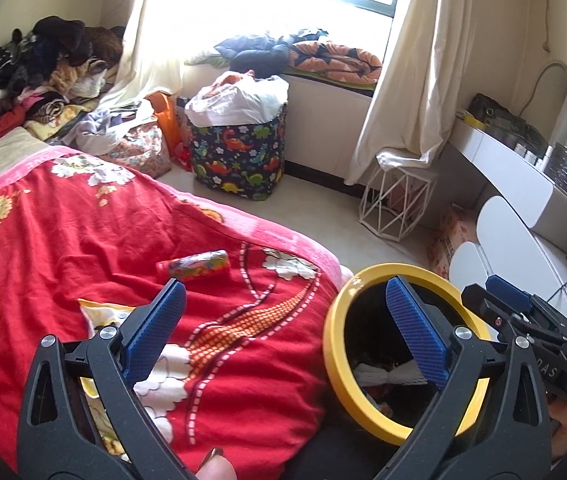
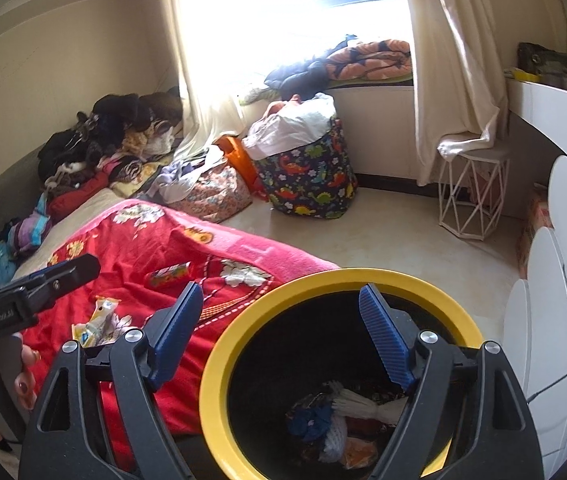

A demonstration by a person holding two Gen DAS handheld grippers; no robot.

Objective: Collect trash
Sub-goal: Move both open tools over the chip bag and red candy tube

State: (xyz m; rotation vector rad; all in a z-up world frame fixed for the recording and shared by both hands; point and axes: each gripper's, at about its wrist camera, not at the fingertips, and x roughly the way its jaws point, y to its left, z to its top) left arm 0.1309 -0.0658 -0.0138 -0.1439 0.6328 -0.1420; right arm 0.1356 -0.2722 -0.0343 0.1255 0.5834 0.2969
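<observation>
My left gripper and right gripper both gaped wide, gripping nothing. The yellow-rimmed bin below my right already held several scraps. Left on the red blanket: a colourful tube and, probably, crumpled wrappers.

Right gripper side, seen from my left wrist: white letters "DAS" on my right gripper.
Left gripper side, seen from my right wrist: small white print on my left gripper, too blurred to read.
</observation>
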